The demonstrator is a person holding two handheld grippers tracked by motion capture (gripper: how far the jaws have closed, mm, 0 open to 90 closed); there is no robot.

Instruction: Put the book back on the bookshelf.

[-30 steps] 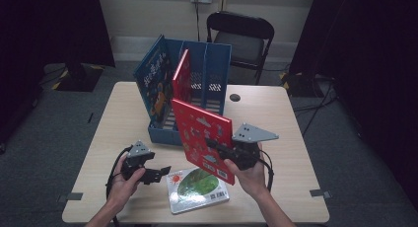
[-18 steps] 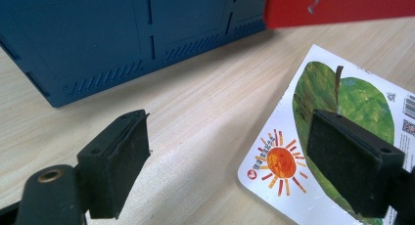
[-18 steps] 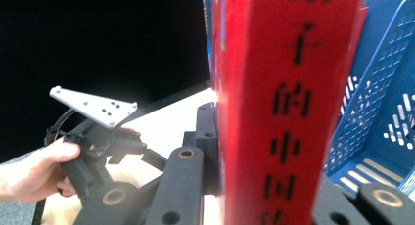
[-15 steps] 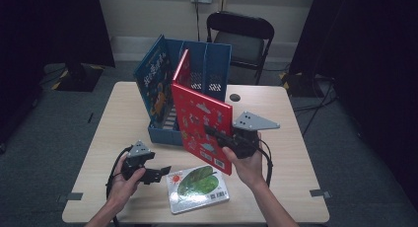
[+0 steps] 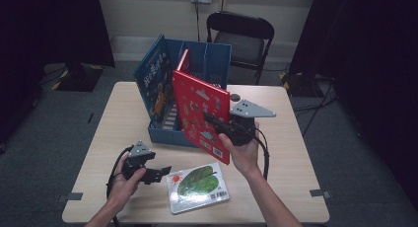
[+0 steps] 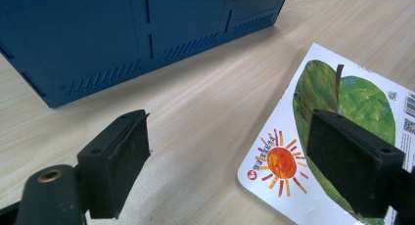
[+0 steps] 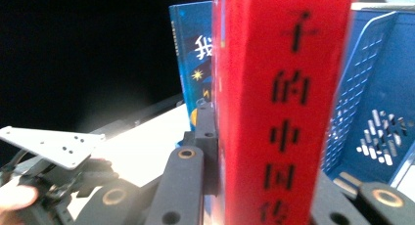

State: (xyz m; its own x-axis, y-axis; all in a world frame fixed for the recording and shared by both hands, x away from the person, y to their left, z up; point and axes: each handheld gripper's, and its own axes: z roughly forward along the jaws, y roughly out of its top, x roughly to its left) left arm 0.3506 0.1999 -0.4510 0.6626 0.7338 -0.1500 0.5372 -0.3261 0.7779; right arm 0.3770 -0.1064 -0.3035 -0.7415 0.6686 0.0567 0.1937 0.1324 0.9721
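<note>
In the right gripper view the right gripper [image 7: 264, 186] has its fingers [image 7: 205, 137] clamped on the red book [image 7: 279, 102], one pad flat against each cover. The spine fills the centre of the frame, black characters running down it — a detail the high view does not give. Behind it, at upper left of that frame, stands a blue book [image 7: 193, 63], and at right the perforated wall of the blue file rack [image 7: 372, 102].

The high view shows what the close one cannot: the red book [image 5: 202, 116] is held clear of the table [image 5: 291, 153], just in front of the blue file rack [image 5: 207, 59] at frame centre. Its illustrated cover faces the lower left, its long axis runs from upper left to lower right, and the whole book stands nearly upright, tilted a little. The right gripper [image 5: 217, 122] grips it at the right-hand edge, the hand [image 5: 244, 153] below it.

The left gripper [image 6: 230, 161] has its fingers [image 6: 120, 161] spread wide with nothing between them but table — the left gripper view shows bare wood there, and a flat picture book [image 6: 342, 132] with a green leaf and an orange sun under the right-hand pad. In the high view that left gripper [image 5: 162, 171] sits at lower left, just beside the picture book [image 5: 197, 186] lying flat near the bottom edge.
</note>
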